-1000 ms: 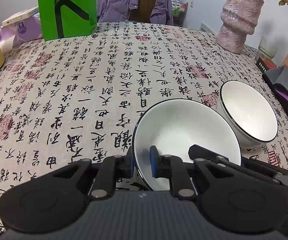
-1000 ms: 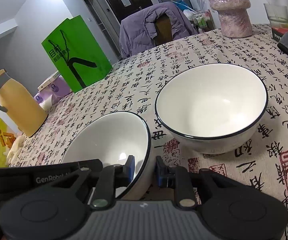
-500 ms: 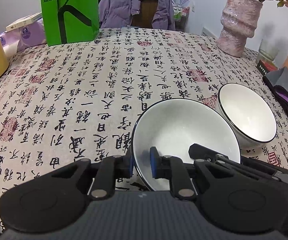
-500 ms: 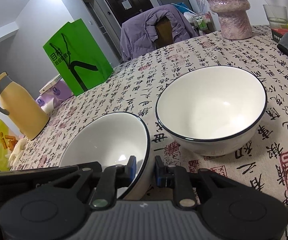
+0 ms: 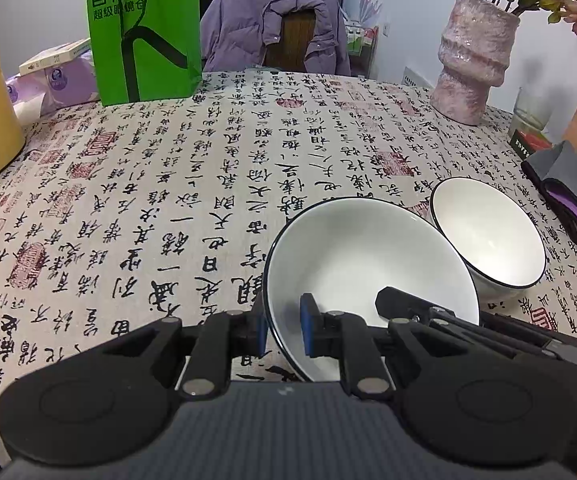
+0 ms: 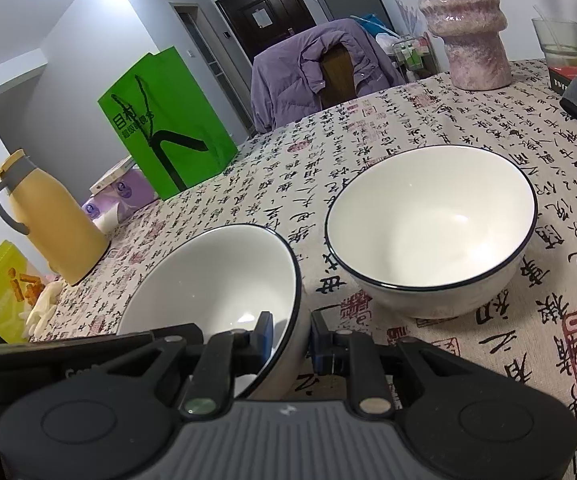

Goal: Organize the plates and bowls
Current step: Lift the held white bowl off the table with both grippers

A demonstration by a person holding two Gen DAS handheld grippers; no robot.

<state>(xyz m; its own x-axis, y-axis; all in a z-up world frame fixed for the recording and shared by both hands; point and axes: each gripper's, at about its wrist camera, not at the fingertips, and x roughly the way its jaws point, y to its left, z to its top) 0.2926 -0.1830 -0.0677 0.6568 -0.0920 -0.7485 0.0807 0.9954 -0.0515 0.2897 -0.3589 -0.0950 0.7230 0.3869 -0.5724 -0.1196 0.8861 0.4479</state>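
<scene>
Held bowl (image 5: 368, 264): was nearest the cameras, over the table (image 5: 168, 200).
Second bowl (image 5: 488, 232): stood on the table, just right of it.
Vase (image 5: 472, 68): stood behind, far right.
Bag (image 5: 144, 28): stood behind, far left.
Flask (image 6: 52, 216): stood left of the bag.

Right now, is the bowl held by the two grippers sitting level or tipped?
Tipped. The held bowl leans, its rim slanting, clamped by the left gripper and right gripper. The other bowl sits level on the table.

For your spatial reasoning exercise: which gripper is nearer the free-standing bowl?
Right. The right gripper grips the held bowl on the rim beside the free bowl; the left gripper grips the far rim.
</scene>
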